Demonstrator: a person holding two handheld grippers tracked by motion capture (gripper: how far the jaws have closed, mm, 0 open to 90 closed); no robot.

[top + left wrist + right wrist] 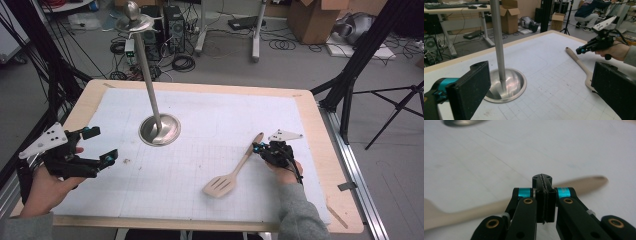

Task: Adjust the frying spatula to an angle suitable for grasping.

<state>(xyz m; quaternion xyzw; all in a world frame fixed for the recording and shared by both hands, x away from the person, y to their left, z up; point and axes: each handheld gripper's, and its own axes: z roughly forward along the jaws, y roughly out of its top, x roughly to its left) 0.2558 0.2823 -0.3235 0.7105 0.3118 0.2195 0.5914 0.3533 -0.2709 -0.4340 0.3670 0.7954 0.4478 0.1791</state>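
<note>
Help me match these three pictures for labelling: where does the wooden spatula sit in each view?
High view: the wooden spatula lies right of centre on the table, slotted head toward the person.
Left gripper view: at the right, handle pointing away, head partly behind the right jaw.
Right gripper view: blurred, crossing behind the shut tongs.
Shared landmark: the metal stand base.

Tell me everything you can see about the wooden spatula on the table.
The spatula looks like pale, unpainted wood: a long slim handle with a rounded end and a flat, slotted blade. It lies flat on the white gridded mat, set diagonally, blade toward the person and handle end pointing away, to the right of the metal stand's round base. The right gripper, fingers shut, is beside the handle's far part; whether they touch is unclear.
</note>
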